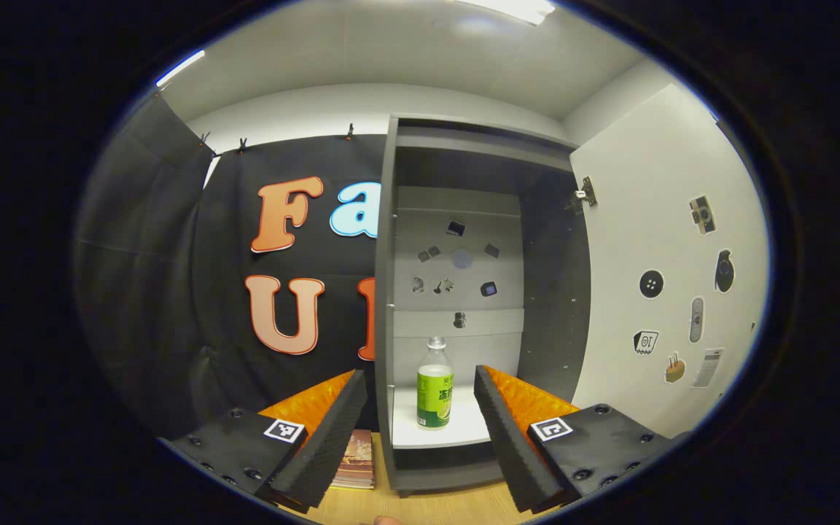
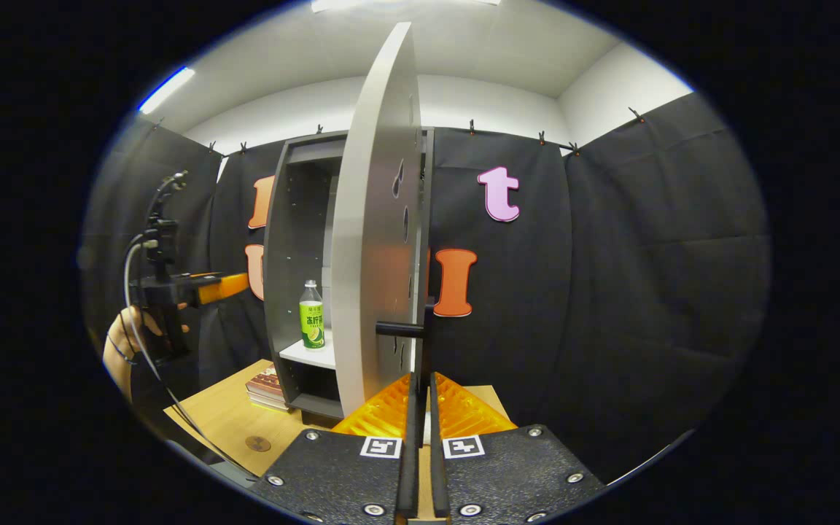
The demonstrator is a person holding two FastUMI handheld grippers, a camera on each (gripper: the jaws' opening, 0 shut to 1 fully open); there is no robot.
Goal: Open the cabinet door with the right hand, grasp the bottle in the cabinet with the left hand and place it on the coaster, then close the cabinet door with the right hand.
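In the left gripper view, the door [image 1: 671,270] stands swung wide to the right. The left gripper [image 1: 420,430] points its spread fingers at the bottle [image 1: 435,384], upright on the cabinet [image 1: 388,306] shelf, untouched.

In the right gripper view, the right gripper [image 2: 420,408] sits nearly closed below the door handle [image 2: 402,329], clamping nothing visible. A coaster [image 2: 257,442] lies on the table [image 2: 223,423].

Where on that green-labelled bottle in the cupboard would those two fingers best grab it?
Probably around the labelled middle of the bottle, coming straight in from the open front. It stands upright on the shelf, and the left gripper is open with a finger to either side.
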